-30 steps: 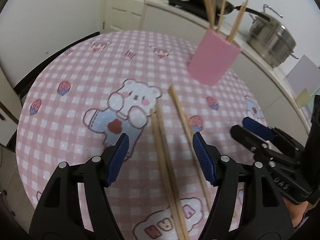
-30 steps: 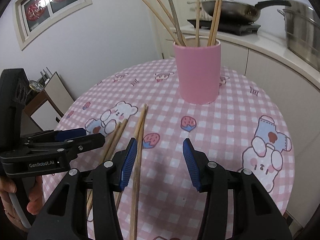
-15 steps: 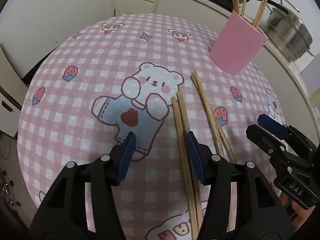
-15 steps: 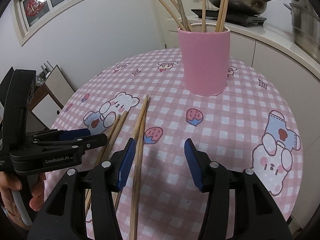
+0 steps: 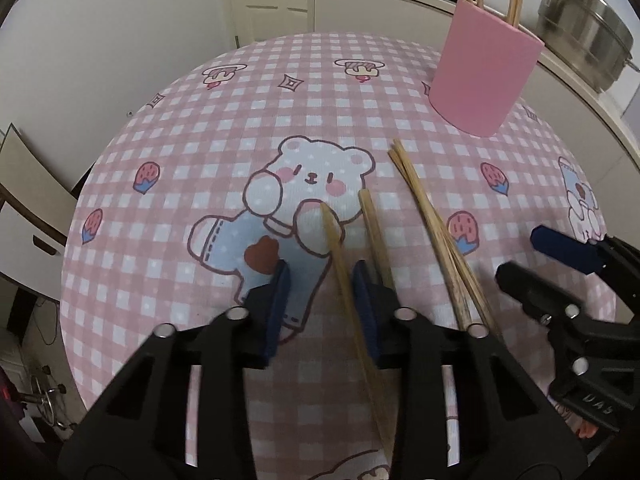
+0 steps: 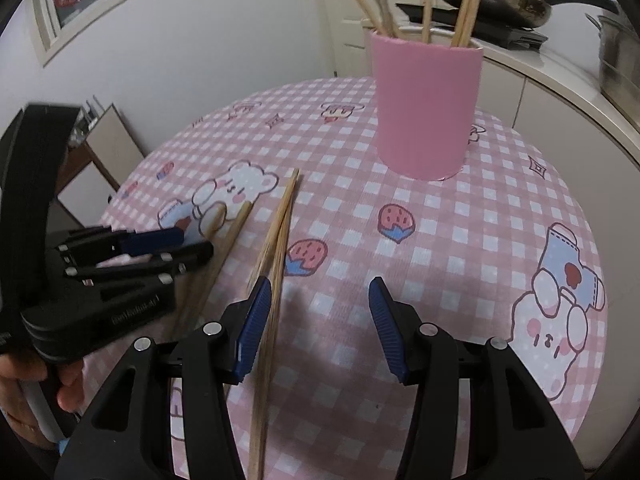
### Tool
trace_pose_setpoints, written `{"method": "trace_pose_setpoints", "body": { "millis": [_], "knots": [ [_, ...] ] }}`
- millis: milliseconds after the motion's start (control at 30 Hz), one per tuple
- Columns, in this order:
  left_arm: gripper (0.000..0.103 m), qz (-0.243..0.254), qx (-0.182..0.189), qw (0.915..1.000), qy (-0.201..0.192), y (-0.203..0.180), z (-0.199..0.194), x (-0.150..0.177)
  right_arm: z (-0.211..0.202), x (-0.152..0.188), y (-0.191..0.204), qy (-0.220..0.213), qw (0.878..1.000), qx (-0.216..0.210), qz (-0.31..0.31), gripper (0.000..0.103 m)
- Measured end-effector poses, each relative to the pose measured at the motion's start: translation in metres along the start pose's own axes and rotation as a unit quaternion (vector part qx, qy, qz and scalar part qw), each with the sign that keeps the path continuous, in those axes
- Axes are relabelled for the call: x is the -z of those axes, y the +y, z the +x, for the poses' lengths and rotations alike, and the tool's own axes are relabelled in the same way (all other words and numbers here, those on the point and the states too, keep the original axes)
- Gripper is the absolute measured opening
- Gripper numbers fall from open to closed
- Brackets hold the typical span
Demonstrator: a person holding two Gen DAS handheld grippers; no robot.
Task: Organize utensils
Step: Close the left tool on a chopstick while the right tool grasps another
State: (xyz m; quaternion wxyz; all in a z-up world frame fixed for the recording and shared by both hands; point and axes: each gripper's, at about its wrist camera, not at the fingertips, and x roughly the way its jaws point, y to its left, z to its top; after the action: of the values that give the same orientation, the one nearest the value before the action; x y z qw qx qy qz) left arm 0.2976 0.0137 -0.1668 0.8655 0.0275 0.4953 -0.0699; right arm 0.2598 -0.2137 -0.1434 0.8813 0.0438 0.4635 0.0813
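Left wrist view: left gripper [image 5: 320,292], jaws parted around one chopstick [image 5: 340,264] flat on the checked worktop [image 5: 160,240]. Thin, stiff, light, likely slippery; best pinched mid-shaft. Further right: right gripper [image 6: 320,320], jaws wide, empty; pink cup [image 6: 426,106]; kitchen counter [image 6: 560,80] behind.

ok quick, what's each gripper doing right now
left gripper: open, one chopstick between its fingers, not clamped.
right gripper: open, holding nothing.

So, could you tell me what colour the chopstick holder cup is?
The cup is plain pink, seen best in the right wrist view.
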Motion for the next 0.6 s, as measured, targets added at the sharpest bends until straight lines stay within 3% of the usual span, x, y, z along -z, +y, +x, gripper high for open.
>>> {"method": "trace_pose_setpoints", "body": {
  "millis": [200, 433, 600],
  "knots": [
    [0.017, -0.005, 0.009, 0.9999, -0.007, 0.002, 0.000, 0.002, 0.009, -0.004, 0.014, 0.018, 0.999, 0.005, -0.039, 0.048],
    [0.013, -0.015, 0.023, 0.9996, -0.008, 0.005, 0.001, 0.001, 0.027, -0.010, 0.027, 0.047, 0.995, 0.046, -0.080, 0.039],
    [0.011, -0.018, 0.028, 0.9994, -0.009, 0.007, 0.003, -0.001, 0.036, -0.023, 0.026, 0.057, 0.994, 0.044, -0.084, 0.030]
  ]
}}
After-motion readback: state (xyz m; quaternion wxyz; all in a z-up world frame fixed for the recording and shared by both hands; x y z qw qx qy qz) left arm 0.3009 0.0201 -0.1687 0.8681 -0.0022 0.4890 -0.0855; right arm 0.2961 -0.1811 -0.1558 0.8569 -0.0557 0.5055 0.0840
